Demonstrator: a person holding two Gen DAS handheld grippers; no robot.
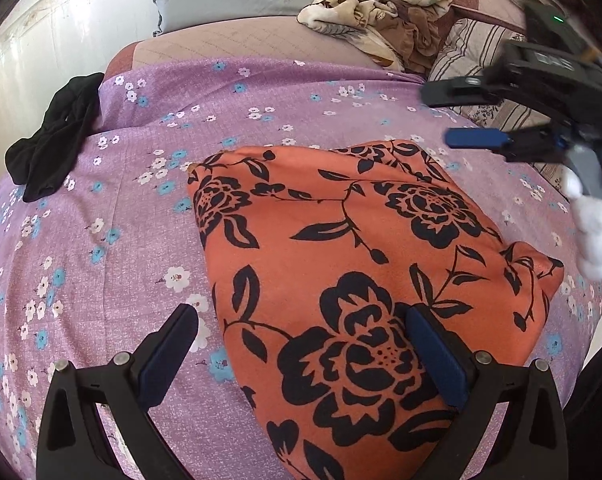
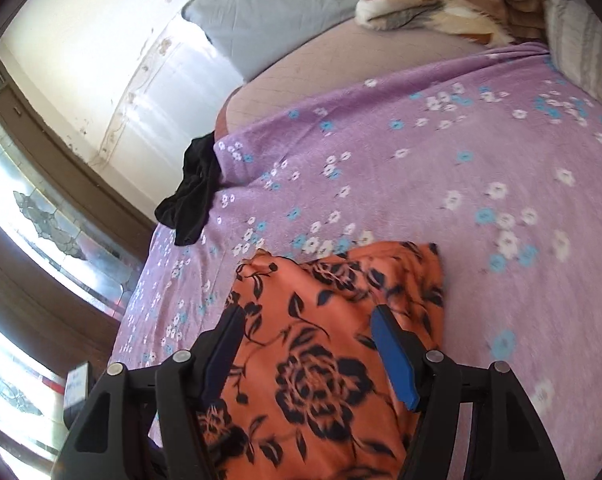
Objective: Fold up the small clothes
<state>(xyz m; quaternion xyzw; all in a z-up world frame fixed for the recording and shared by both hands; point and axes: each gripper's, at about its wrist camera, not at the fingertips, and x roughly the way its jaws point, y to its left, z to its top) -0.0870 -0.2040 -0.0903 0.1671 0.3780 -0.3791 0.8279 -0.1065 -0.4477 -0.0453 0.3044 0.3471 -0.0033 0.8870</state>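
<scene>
While no writing reads clearly, both tools, left and right, gape wide above the orange cloth.

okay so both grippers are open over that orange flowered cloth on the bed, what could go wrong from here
1. The orange flowered garment looks soft and already folded in layers, so a pinch by the left gripper may catch only the top layer and pull the fold apart.
2. It lies on the loose purple floral sheet; a deep grab by the right gripper could snag the sheet too.
3. The black garment sits at the bed's edge and might slide off if the sheet gets tugged.
</scene>
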